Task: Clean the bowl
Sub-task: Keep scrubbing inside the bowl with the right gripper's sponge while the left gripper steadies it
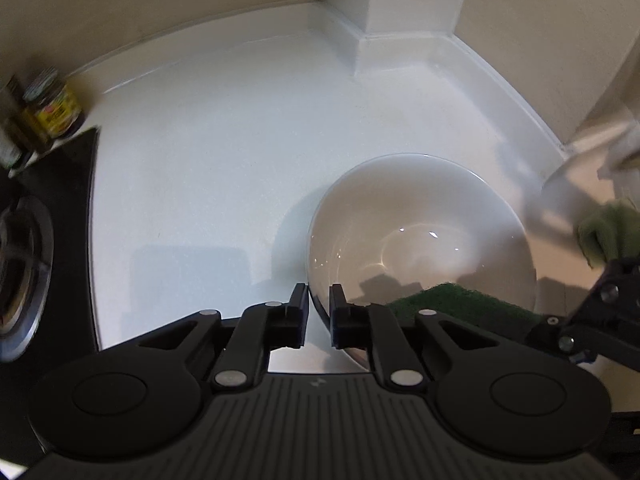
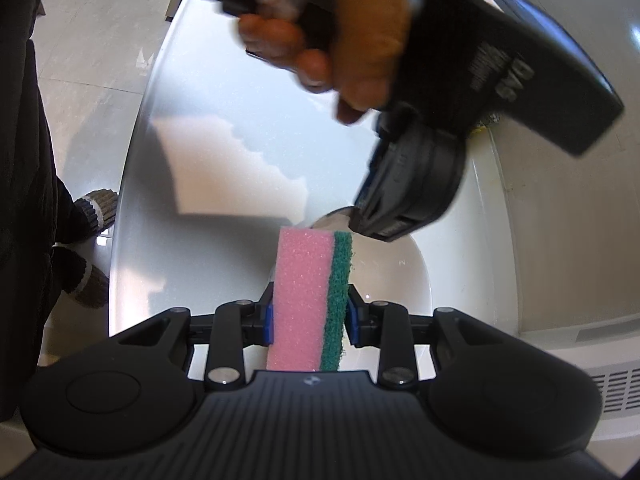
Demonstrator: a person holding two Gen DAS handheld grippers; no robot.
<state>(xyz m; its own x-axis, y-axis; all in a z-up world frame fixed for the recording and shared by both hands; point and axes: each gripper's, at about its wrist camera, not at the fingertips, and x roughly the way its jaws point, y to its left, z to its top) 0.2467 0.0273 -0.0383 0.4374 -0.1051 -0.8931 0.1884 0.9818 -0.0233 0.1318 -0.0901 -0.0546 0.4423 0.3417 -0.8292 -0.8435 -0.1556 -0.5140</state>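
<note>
A white bowl [image 1: 420, 232] rests on the white counter [image 1: 220, 140]. My left gripper [image 1: 319, 304] is shut on its near rim, one finger outside the wall and one inside. From the right wrist the bowl [image 2: 396, 280] lies just right of a pink sponge with a green scouring side [image 2: 308, 300]. My right gripper [image 2: 310, 300] is shut on that sponge, whose tip reaches the bowl's rim. The left gripper [image 2: 360, 220] hangs ahead over the rim. A blurred green sponge tip [image 1: 604, 236] shows above a right finger [image 1: 610, 284]. A dark green patch [image 1: 460, 304] crosses the bowl's near rim; I cannot tell what it is.
Jars [image 1: 52, 108] and a stove burner [image 1: 20, 272] sit at the left. A wall corner post [image 1: 400, 20] juts into the counter's back. A hand [image 2: 360, 40] holds the left gripper. Slippered feet [image 2: 96, 208] stand on the floor beyond the counter edge.
</note>
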